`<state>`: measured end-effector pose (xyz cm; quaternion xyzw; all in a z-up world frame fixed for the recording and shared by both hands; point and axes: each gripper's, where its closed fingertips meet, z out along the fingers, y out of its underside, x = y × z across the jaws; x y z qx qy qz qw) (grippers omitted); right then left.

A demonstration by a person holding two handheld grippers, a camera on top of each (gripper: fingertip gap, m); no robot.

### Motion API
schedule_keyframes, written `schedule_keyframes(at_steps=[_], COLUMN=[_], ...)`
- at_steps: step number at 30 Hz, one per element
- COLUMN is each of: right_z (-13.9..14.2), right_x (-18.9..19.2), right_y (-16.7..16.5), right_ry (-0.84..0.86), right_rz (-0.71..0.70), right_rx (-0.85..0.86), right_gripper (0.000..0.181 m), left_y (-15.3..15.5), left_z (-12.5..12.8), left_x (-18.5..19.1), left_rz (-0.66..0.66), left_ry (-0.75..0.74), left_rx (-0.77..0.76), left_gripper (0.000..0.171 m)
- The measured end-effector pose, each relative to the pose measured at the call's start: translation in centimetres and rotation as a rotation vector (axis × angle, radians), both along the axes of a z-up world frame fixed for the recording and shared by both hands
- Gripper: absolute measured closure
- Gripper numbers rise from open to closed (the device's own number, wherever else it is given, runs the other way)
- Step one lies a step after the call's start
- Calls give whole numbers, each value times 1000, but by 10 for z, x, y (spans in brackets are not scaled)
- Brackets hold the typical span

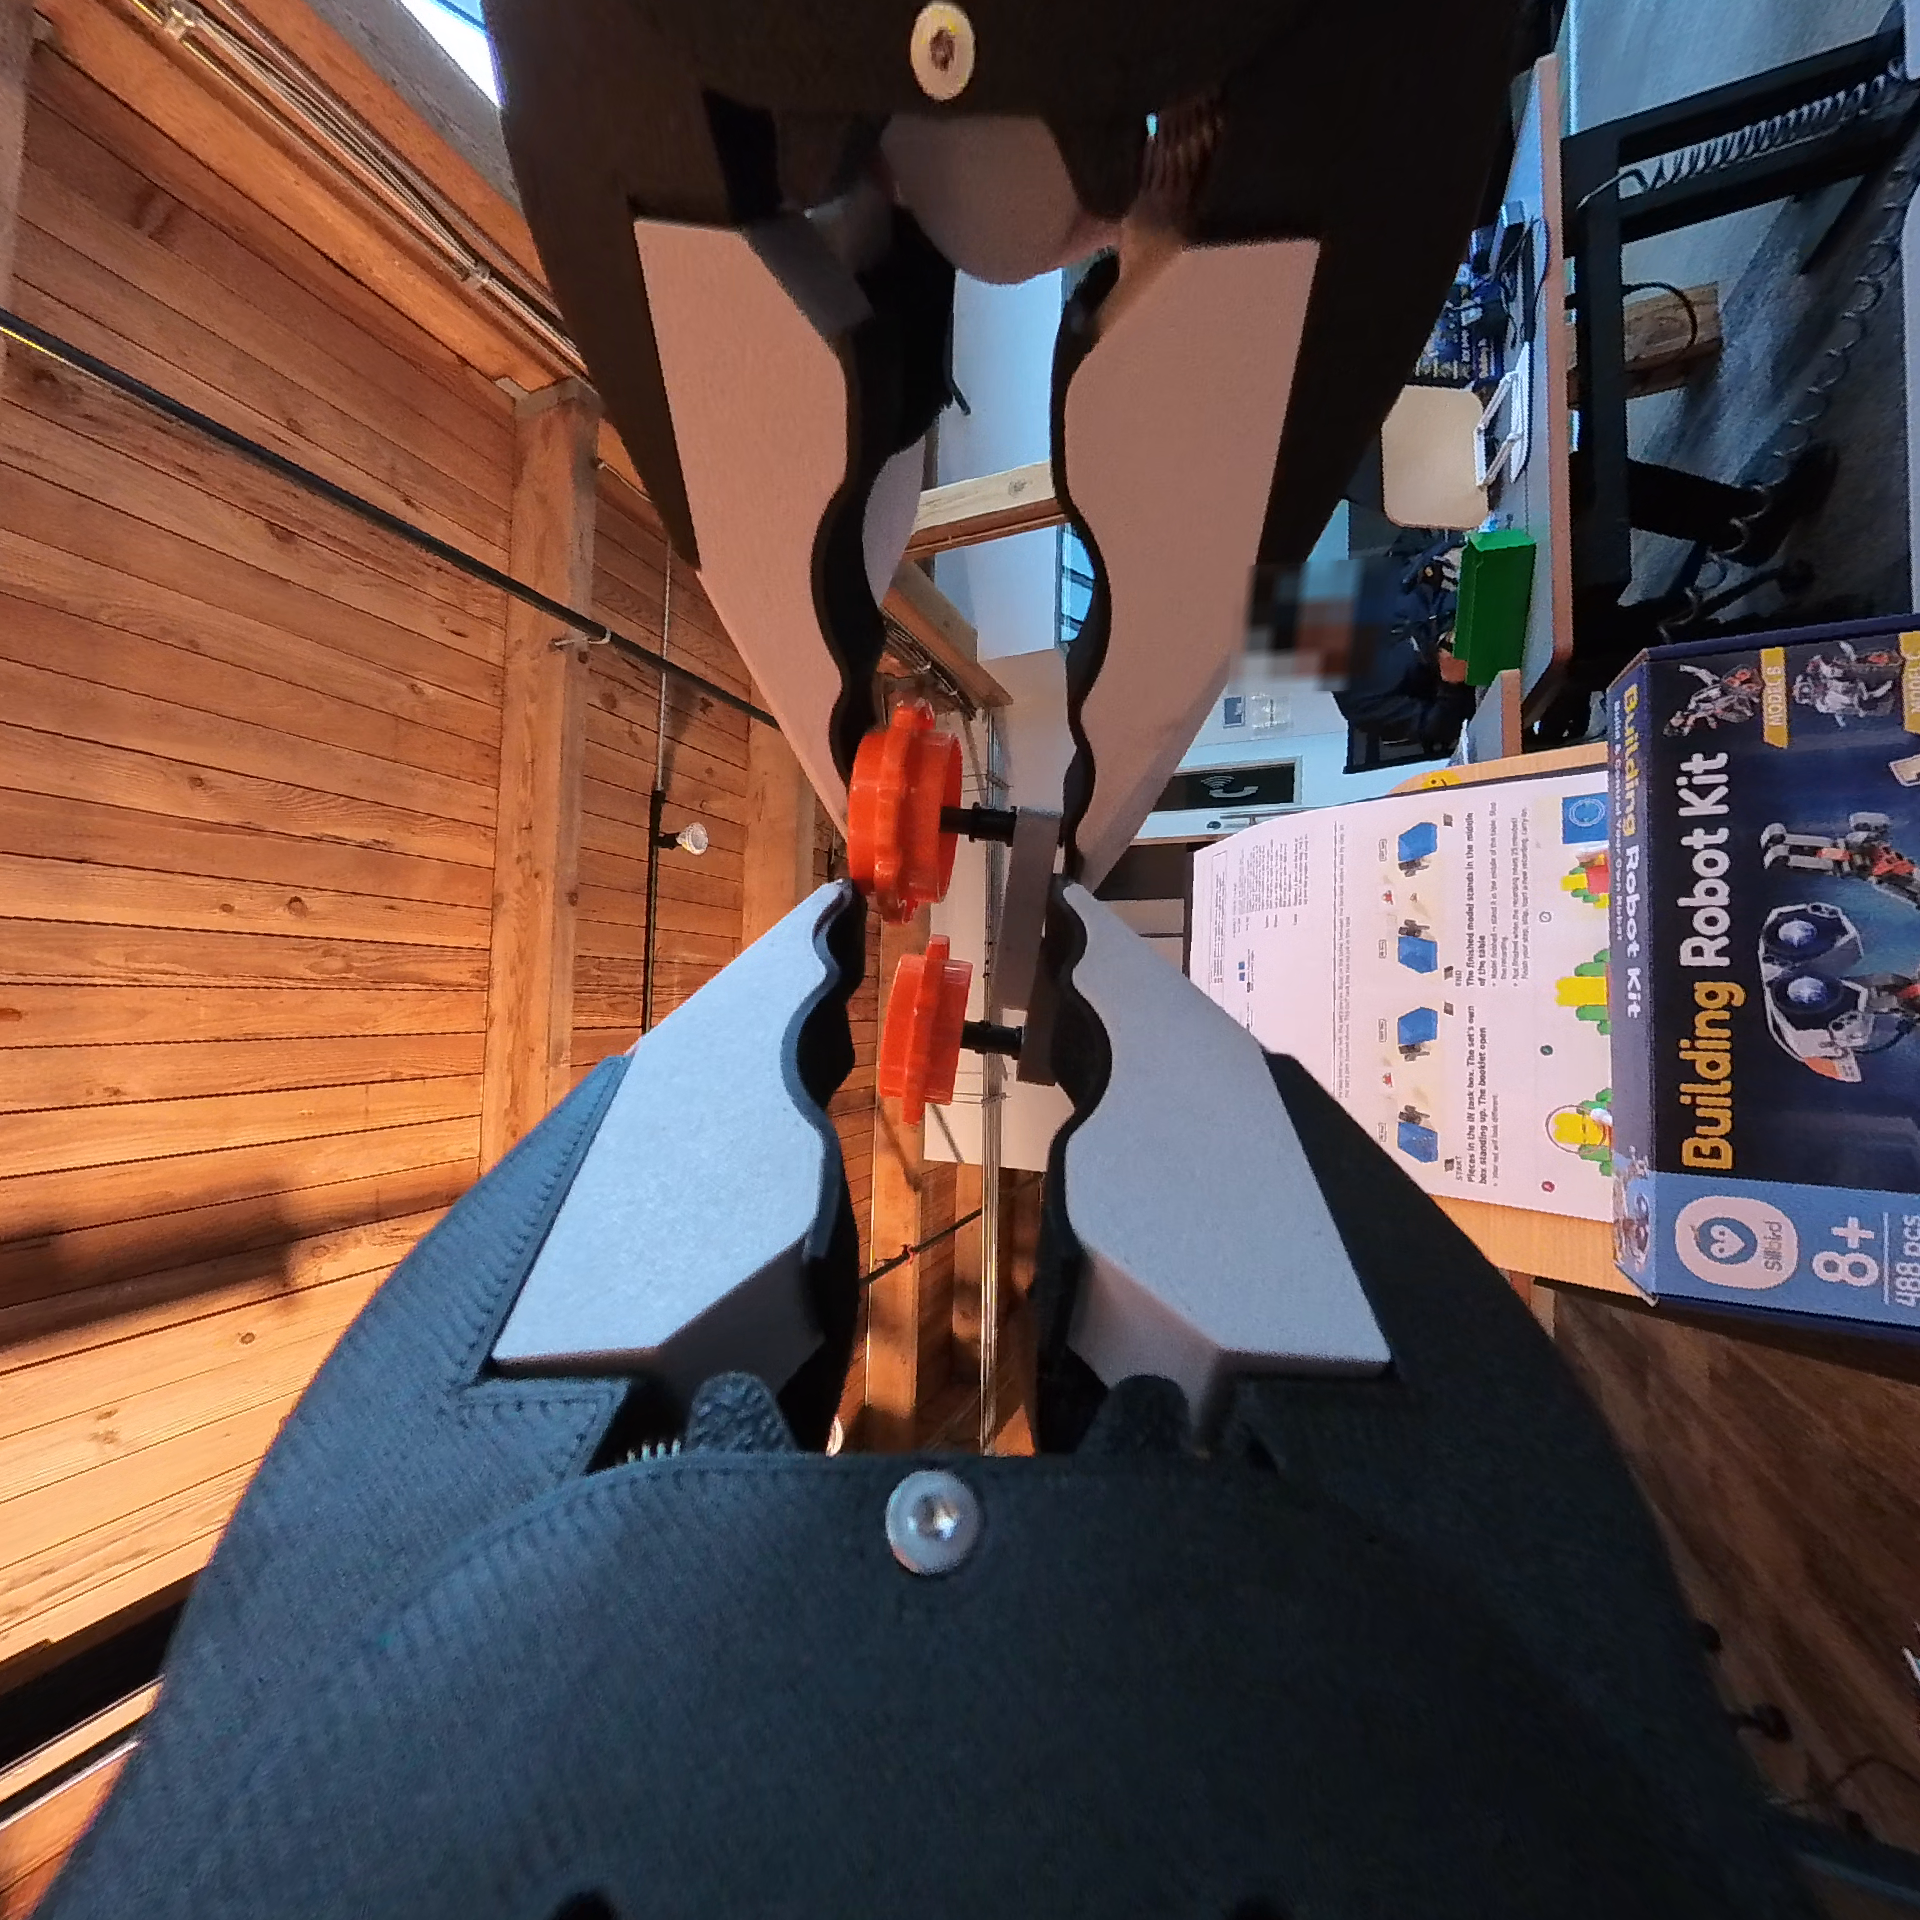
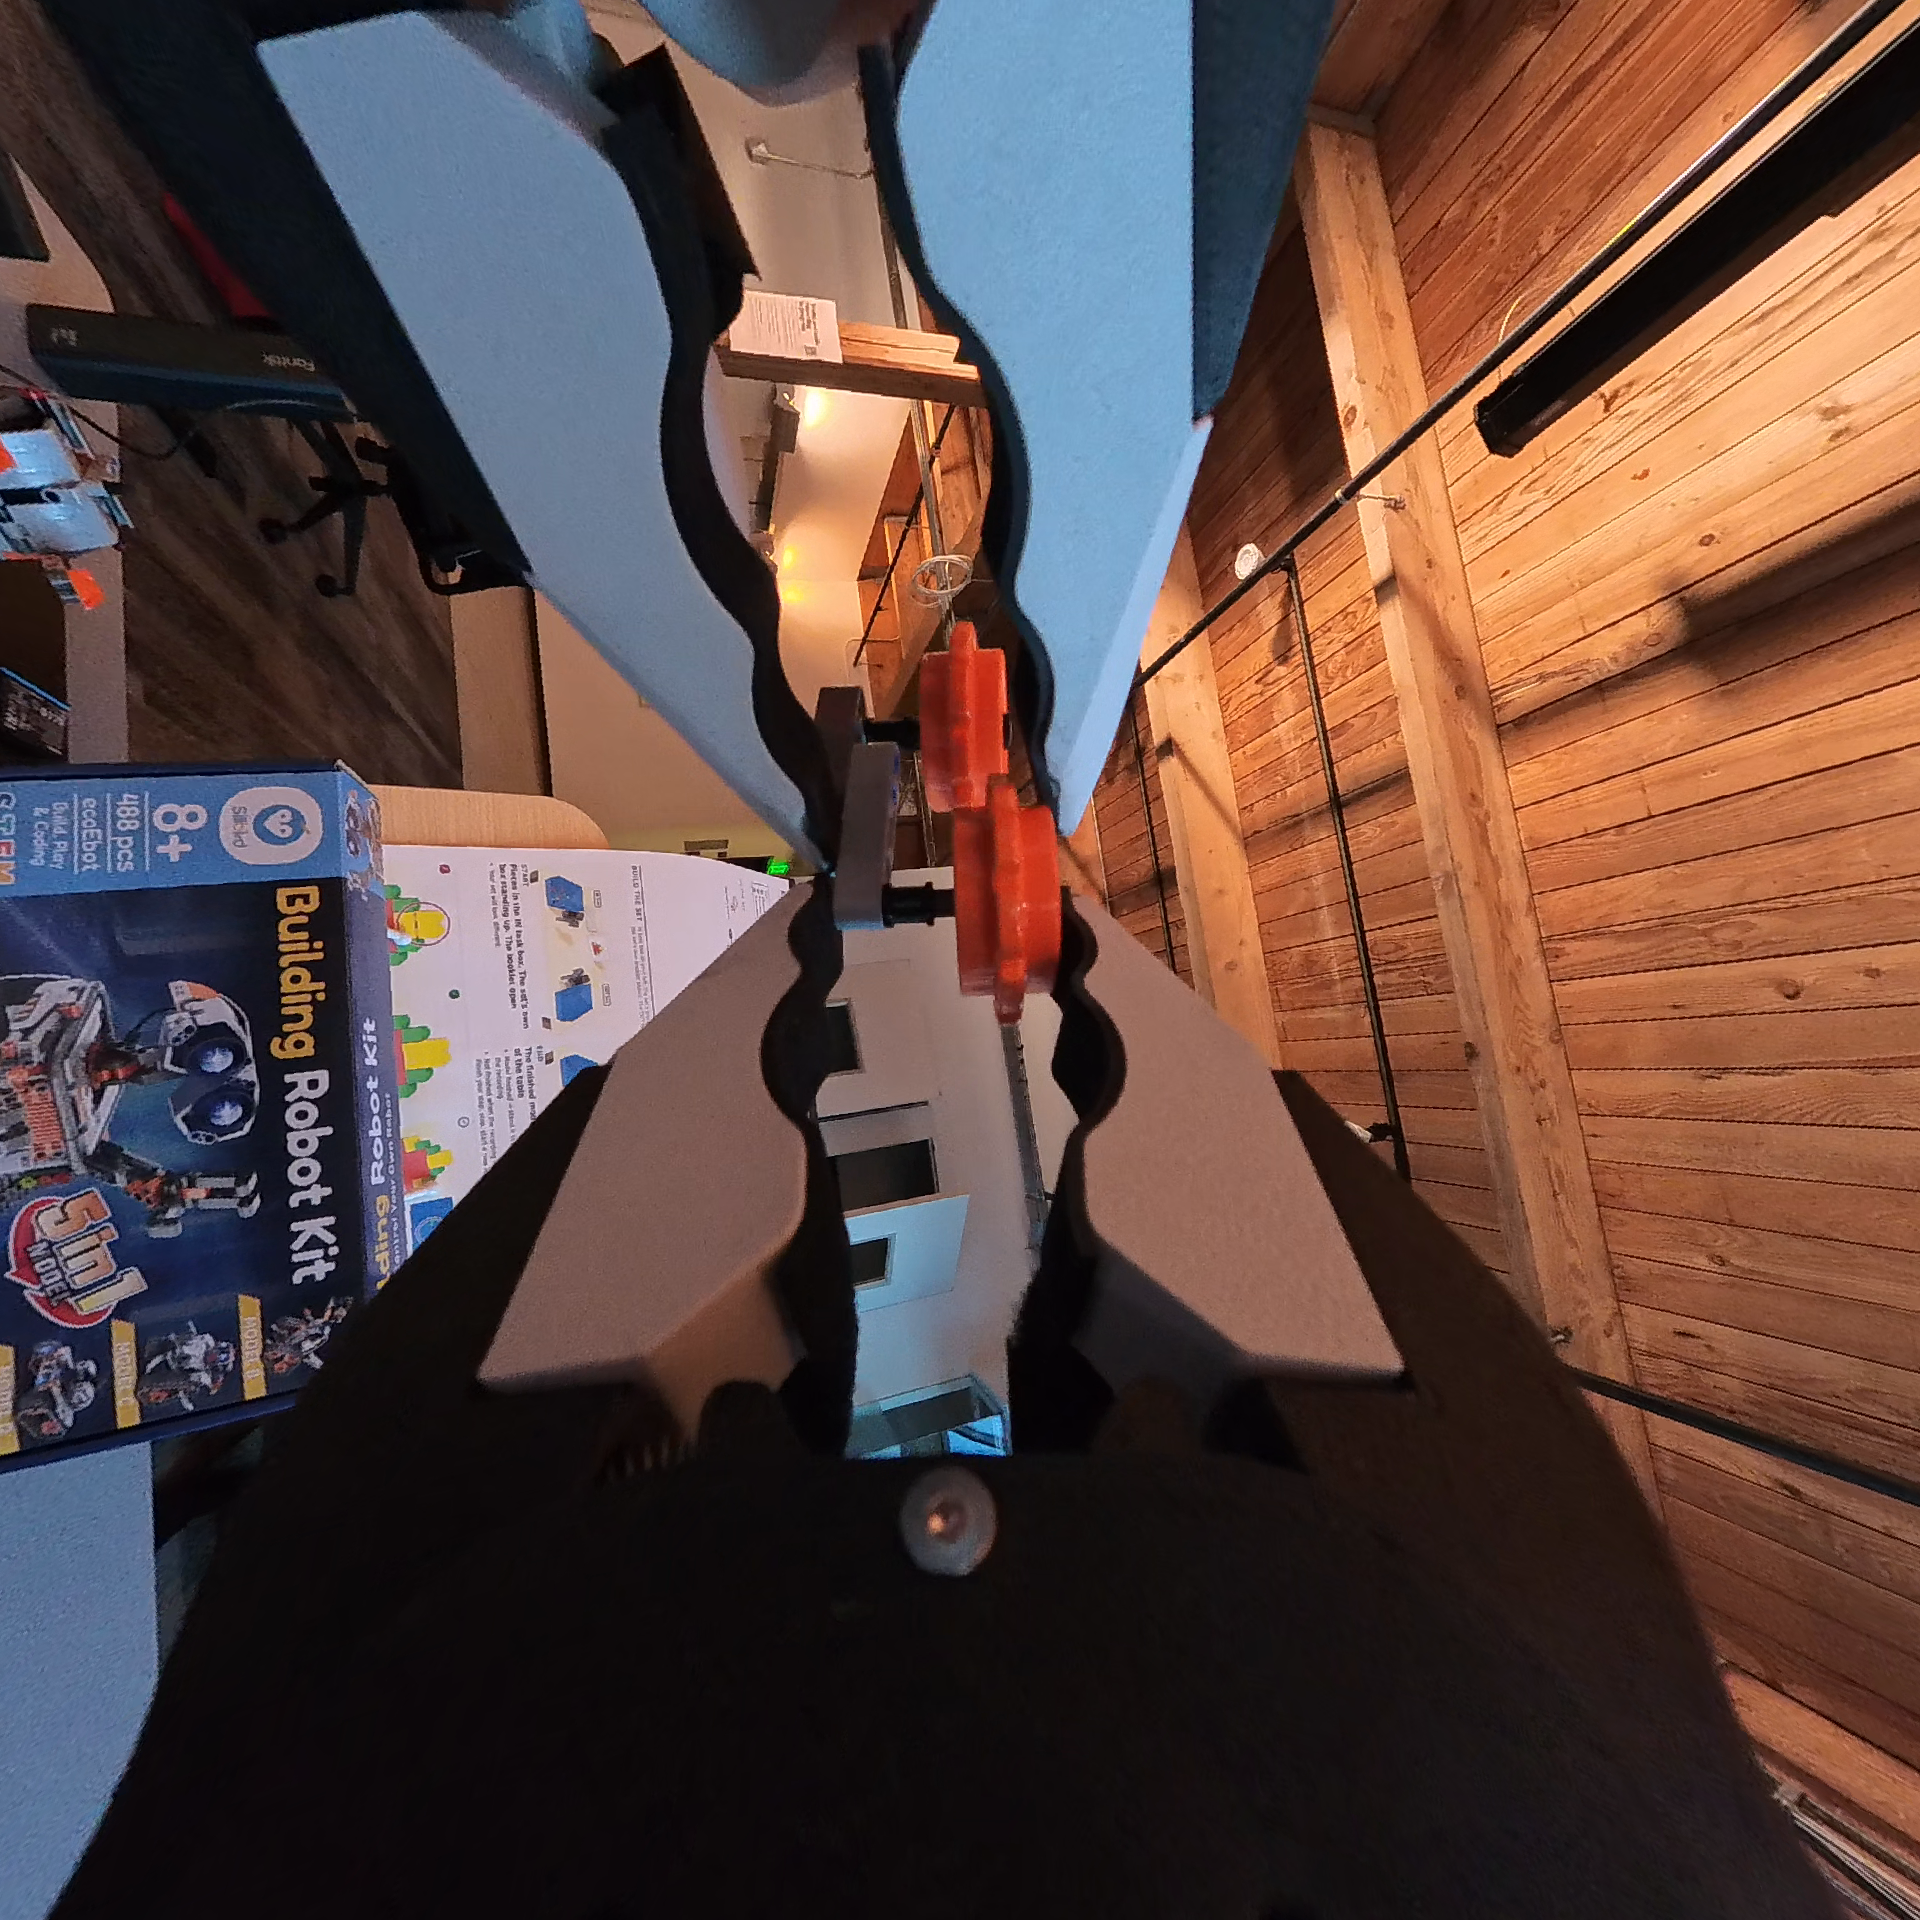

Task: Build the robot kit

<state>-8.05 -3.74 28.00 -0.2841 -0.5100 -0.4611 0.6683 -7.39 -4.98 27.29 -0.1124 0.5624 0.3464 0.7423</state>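
Note:
A small assembly hangs in the air between my two grippers, which face each other tip to tip. It is a grey beam with two orange gears, the upper one and the lower one, on black pins. My left gripper reaches in from the bottom of the left wrist view and is shut around the lower gear and the beam. My right gripper comes from the top and pinches the upper gear and the beam. In the right wrist view my right gripper grips a gear and the beam, and my left gripper comes from above.
A blue toy kit box lies on a wooden table with a printed instruction sheet beside it. A wood plank wall fills the other side. A green box and desks stand farther off.

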Motion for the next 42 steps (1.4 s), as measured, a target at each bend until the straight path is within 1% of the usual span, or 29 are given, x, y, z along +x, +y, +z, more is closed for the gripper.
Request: schedule_keyframes(at_steps=[6, 9, 10, 12, 15, 20, 22, 24, 25, 27, 30, 33, 35, 38, 42], right_z=[-2, -6, -5, -8, -11, -10, -11, -11, -9, -8, -8, -1, 2, 4, 1], right_x=[0, 1, 0, 1, 2, 3, 4, 4, 3, 3, 2, -1, -4, -5, -6], right_y=[2, 8, 8, 11, 13, 10, 10, 10, 8, 7, 8, 2, -2, -3, -2], right_ry=[-18, -50, -62, -76, -89, -98, -100, -109, -113, -118, -110, -73, -74, -101, -97], right_rz=[-13, -47, -54, -68, -69, -76, -77, -79, -79, -89, -91, -34, 2, -16, -1], right_rx=[6, -4, 10, -35, -68, -118, -142, -157, -151, -156, -176, -149, -119, -61, -72], right_gripper=[143, 144, 145, 144, 144, 143, 143, 143, 143, 143, 143, 142, 142, 143, 143], left_y=[2, 6, 6, 7, 8, 2, -1, -1, 0, -1, 1, -3, -5, -3, -3], left_z=[-1, -5, -3, -4, -6, -5, -3, -3, -4, -4, -3, 3, 7, 8, 6], left_x=[0, 0, 0, 2, 3, 6, 7, 7, 8, 7, 6, 2, 0, 0, -1], left_rz=[-1, 21, 20, 32, 11, -27, -34, -38, -38, -44, -45, -76, -116, -144, -159], left_ry=[3, 17, 12, 34, 31, 21, 14, 14, 20, 33, 35, 10, -7, -16, -5], left_rx=[0, 5, 38, 96, 57, 146, 182, 166, 159, 188, 143, 95, 17, -73, -85], left_gripper=[140, 139, 139, 137, 137, 134, 127, 128, 134, 135, 136, 137, 138, 139, 140])
